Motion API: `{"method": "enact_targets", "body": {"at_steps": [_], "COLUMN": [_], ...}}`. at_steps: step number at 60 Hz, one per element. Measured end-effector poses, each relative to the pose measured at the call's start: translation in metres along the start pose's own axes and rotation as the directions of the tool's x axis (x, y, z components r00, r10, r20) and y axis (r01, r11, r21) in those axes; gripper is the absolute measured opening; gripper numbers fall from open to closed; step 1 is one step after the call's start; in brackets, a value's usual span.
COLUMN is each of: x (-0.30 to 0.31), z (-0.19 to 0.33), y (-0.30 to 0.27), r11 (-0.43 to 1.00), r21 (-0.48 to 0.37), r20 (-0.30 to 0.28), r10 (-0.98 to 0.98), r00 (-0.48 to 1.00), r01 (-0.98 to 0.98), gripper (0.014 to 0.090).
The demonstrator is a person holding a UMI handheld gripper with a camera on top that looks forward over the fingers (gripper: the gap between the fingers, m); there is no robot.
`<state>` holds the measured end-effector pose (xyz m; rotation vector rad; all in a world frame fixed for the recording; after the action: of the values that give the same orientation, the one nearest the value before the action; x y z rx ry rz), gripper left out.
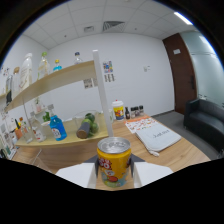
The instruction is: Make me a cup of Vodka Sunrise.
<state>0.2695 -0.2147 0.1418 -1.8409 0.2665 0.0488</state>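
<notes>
Between the two fingers of the gripper (114, 175) stands a yellow-and-orange drink can (113, 162) — a smooth metal cylinder with a shiny silver lid and printed fruit on its side. It is upright, long axis vertical, lid toward the ceiling. Both pale fingers (91, 172) press against its sides, so the gripper is clamped on the can, which is held above a wooden table (185, 150). Beyond it, a white upright post (102, 95) carries wooden shelves (60, 80) with bottles — a blue one (57, 128) stands on the lower shelf.
</notes>
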Motion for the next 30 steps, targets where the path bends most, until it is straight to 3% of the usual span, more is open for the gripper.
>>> {"method": "enact_targets", "body": {"at_steps": [20, 30], "x": [0.024, 0.025], "z": [0.032, 0.026], "y": [0.082, 0.085], "r11": [0.987, 0.984], "r21": [-0.157, -0.159], "r20": [-0.009, -0.01], "r10": [-0.038, -0.08], "r00": [0.999, 0.997], "r01": [0.036, 0.077], "gripper": [0.0501, 0.0518]}}
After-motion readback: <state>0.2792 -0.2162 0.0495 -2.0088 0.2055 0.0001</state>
